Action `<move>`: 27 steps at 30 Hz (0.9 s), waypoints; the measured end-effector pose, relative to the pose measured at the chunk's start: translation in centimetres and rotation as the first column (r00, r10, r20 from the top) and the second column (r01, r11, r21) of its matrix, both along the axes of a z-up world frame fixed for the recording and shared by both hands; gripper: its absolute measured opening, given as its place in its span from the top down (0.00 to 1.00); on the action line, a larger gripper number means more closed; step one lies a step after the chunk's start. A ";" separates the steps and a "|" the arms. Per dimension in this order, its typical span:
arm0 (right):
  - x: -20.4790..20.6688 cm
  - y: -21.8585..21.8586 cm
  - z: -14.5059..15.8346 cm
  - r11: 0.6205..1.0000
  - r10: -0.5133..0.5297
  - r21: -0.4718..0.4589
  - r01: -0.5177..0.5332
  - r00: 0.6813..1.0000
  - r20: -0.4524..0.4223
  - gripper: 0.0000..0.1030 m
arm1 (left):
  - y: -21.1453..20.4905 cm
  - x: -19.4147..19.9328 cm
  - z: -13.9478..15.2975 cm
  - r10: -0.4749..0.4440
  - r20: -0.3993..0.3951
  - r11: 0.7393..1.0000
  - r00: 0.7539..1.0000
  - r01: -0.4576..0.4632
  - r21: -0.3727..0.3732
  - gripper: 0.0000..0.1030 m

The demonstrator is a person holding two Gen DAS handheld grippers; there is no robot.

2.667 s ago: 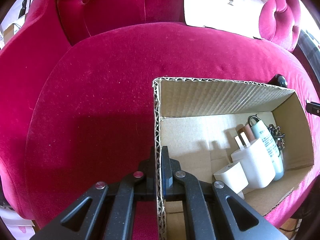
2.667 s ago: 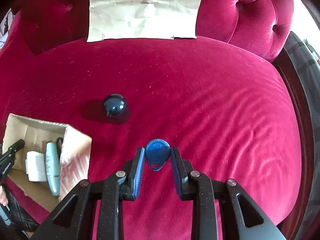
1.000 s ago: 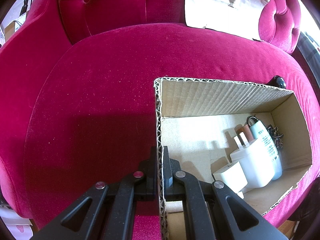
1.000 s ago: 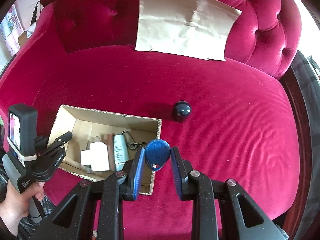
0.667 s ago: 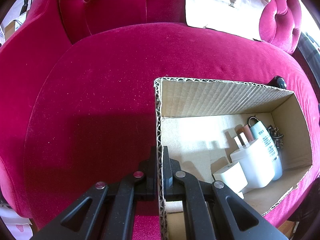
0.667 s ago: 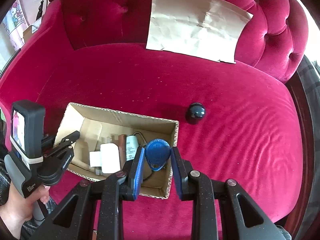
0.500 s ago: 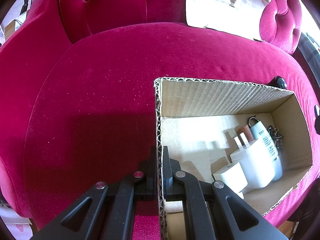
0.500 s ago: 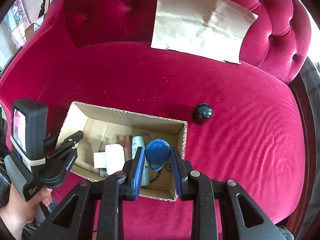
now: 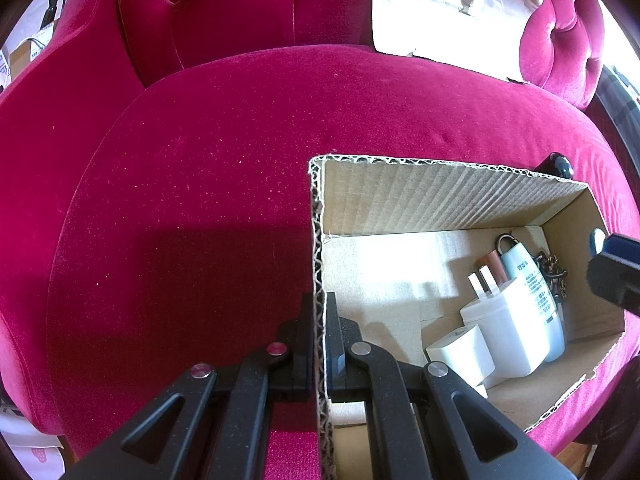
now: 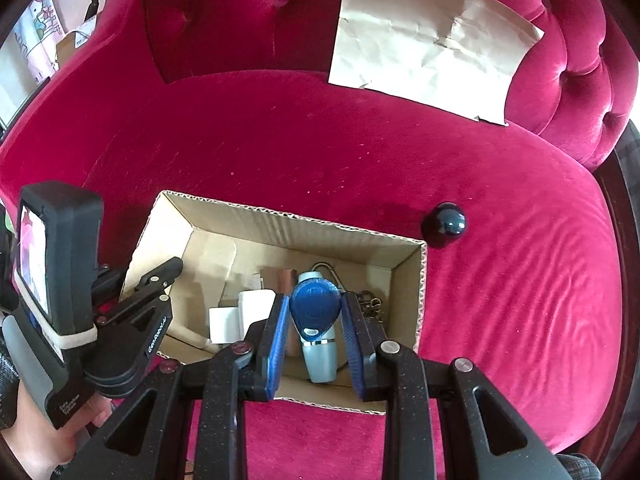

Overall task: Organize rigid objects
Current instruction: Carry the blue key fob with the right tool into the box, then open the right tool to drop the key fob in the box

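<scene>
While the left gripper point(image 9: 319, 340) is pinched tight on the left wall of the cardboard box point(image 9: 440, 200), one finger outside and one inside, the right gripper point(image 10: 314, 320) hangs above the box's right half with a blue teardrop key fob point(image 10: 315, 310) clamped between its blue-padded fingers point(image 10: 276, 344). The box sits on the seat of a crimson velvet sofa point(image 10: 280, 140). Inside it, toward the right end, lie two white plug adapters point(image 9: 504, 320), a pale blue tube point(image 9: 536, 280) beside them, a copper-coloured cylinder point(image 9: 496, 260) and a bunch of keys on a chain point(image 9: 554, 270) against the right wall. A dark blue ball point(image 10: 446, 220) rests on the cushion just outside the box's far right corner. A creased sheet of brown paper point(image 10: 428, 40) leans against the sofa's backrest, well apart from the box.
</scene>
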State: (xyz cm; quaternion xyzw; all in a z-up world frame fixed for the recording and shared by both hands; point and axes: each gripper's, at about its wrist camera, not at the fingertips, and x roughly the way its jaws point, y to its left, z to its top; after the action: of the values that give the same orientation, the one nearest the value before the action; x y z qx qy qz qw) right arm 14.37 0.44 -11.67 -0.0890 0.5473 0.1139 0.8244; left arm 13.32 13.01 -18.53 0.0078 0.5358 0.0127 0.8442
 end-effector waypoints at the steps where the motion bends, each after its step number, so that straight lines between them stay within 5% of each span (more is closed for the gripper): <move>1: 0.0 0.1 -0.2 1.000 0.001 0.001 -0.001 1.000 0.000 0.73 | 0.0 0.0 0.0 0.000 0.000 1.000 1.000 0.000 0.000 0.97; 22: 0.0 1.1 -1.1 1.000 0.005 0.012 -0.005 1.000 -0.013 0.72 | 0.1 0.1 0.0 -0.001 -0.001 1.000 1.000 0.001 0.001 0.97; 27: -0.1 1.0 -0.6 1.000 -0.006 0.008 0.006 1.000 0.011 0.47 | 0.1 0.1 0.1 -0.001 -0.001 1.000 1.000 0.001 -0.001 0.97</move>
State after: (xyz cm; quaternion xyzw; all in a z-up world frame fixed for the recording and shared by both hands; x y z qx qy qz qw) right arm 14.24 1.41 -12.28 -0.0845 0.5424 0.1132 0.8282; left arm 13.45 13.15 -18.48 0.0075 0.5361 0.0122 0.8440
